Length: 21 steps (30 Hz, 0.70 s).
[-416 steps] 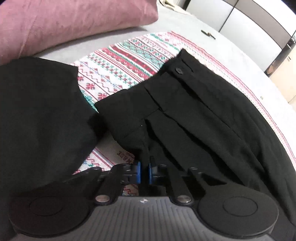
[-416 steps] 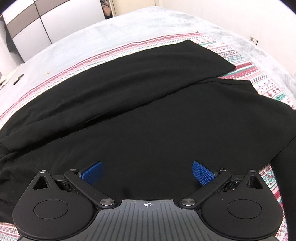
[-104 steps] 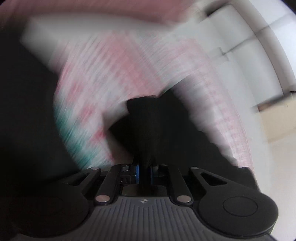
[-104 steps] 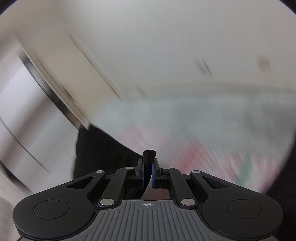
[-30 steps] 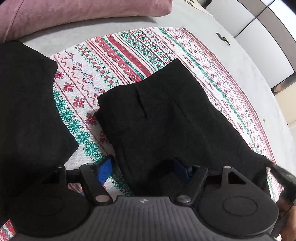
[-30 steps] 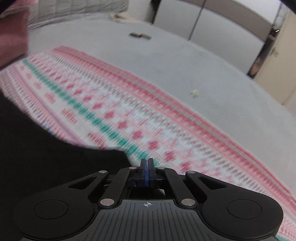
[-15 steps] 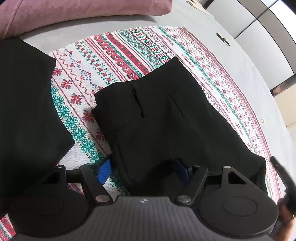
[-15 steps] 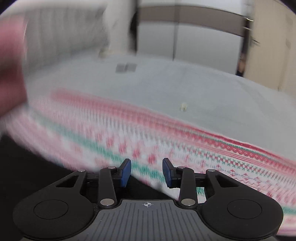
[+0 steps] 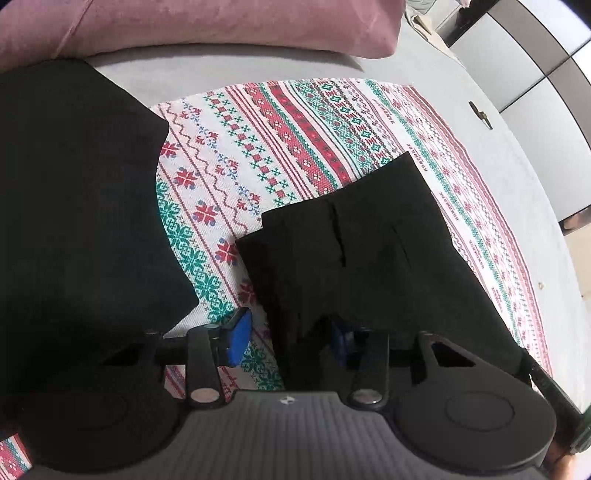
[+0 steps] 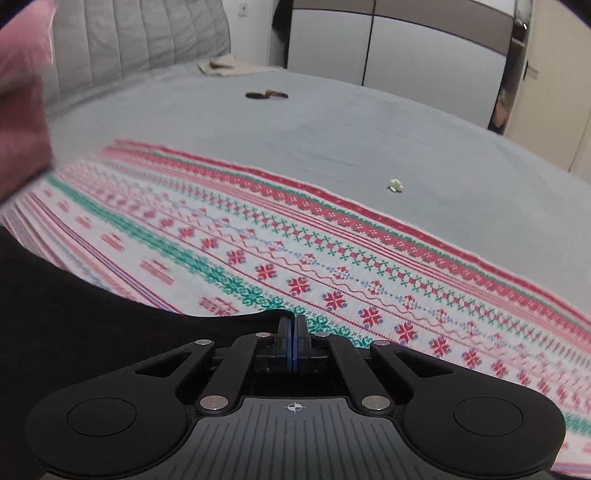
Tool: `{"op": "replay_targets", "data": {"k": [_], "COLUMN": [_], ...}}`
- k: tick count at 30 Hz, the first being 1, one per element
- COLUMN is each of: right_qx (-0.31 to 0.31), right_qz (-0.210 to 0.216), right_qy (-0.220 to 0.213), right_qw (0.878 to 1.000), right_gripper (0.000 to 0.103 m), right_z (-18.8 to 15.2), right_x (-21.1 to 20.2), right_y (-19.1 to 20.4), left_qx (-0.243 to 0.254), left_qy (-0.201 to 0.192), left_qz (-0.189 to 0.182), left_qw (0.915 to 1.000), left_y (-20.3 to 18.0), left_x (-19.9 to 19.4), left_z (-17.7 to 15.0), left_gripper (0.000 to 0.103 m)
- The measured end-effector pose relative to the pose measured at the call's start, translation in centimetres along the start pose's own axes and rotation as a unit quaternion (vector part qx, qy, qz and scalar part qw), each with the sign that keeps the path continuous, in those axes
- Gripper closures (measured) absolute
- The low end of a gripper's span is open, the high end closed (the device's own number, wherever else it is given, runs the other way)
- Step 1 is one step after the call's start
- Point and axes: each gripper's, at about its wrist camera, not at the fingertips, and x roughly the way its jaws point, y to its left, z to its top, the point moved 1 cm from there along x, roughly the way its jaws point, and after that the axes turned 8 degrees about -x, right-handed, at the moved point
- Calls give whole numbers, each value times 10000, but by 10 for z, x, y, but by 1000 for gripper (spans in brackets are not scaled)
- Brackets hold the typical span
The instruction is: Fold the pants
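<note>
The black pants (image 9: 369, 258) lie folded into a thick rectangle on a red, green and white patterned cloth (image 9: 280, 155). My left gripper (image 9: 288, 334) hovers over their near left corner with its jaws closing. That corner sits between the blue pads (image 9: 238, 330); the left pad is still clear of the fabric and the right one is half hidden behind it. My right gripper (image 10: 291, 325) is shut, pad against pad, with no cloth showing between them. The edge of the black fabric (image 10: 92, 332) runs right up to its tips from the left.
A second black garment (image 9: 74, 221) lies folded to the left, against a pink pillow (image 9: 221, 26). Grey bedding (image 10: 332, 122) stretches beyond the patterned cloth, with a small white scrap (image 10: 395, 184) and a dark clip (image 10: 266, 95) on it. Wardrobe doors (image 10: 424, 48) stand behind.
The left jaws have come closer together around the pants' near corner. The right gripper opened half a second ago and has shut again, its view swinging slightly.
</note>
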Motion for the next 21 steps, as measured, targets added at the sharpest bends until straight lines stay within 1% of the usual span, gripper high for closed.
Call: {"op": "replay_targets", "data": {"k": [1,3,5,6,7,8,9,10,11,13,15,16,17,19,21], "right_qx": [-78,-63,15,-1,2,26,34,8,-7,112,620,1004,1337,1841,2071], "right_qz": [-132,-508,-797,-842,-796,-716,-675,-721,-810,-1015,-1085,-1092,-1096,-1067,-1109], "right_qy": [46,-6,-60,-35,-69,-146,-207,-224,-214,-43,229,348,415,405,472], "right_qw": [9999,9987,9968,9964,9968,9973,9975,9971,9965,9948,9919,9883,9841,9763,9709], "right_gripper": [103,103,95,94,91,82,77,67,64,64,64,64,64,64,65], "right_z": [-4,-7,-10,-11,-13,-17,-24,-33,-43,-72,-104,-124,-142,-176,-207], "right_x": [6,14,8,3,-9,-20,-33,-46,-57,-74,-86,-94,-102,-118,-123], "right_y": [4,12,14,13,9,3,-7,-18,-32,-71,-121,-150,-173,-210,-236], "left_qx": [89,204,151,122,102,81,60,38,6,-53,11,72,123,264,357], "left_qy": [-39,-65,-24,-2,17,19,13,6,0,-36,-104,-137,-159,-236,-332], "left_qz": [51,98,41,15,-2,-2,-1,-2,-27,-75,-38,-16,2,67,149], "left_qw": [9999,9997,9999,9999,9999,10000,10000,10000,10000,10000,9999,9999,9998,9994,9987], "left_y": [-3,-4,-1,0,1,0,0,-1,-1,-1,-5,-8,-10,-14,-17], "left_x": [-1,-1,-1,-1,-1,-1,-2,-2,-3,-4,-5,-4,-4,-2,1], "left_z": [-2,-3,0,1,1,1,1,-1,-2,-6,-10,-12,-14,-18,-19], "left_gripper": [35,35,35,35,35,35,35,35,35,35,35,35,35,35,35]}}
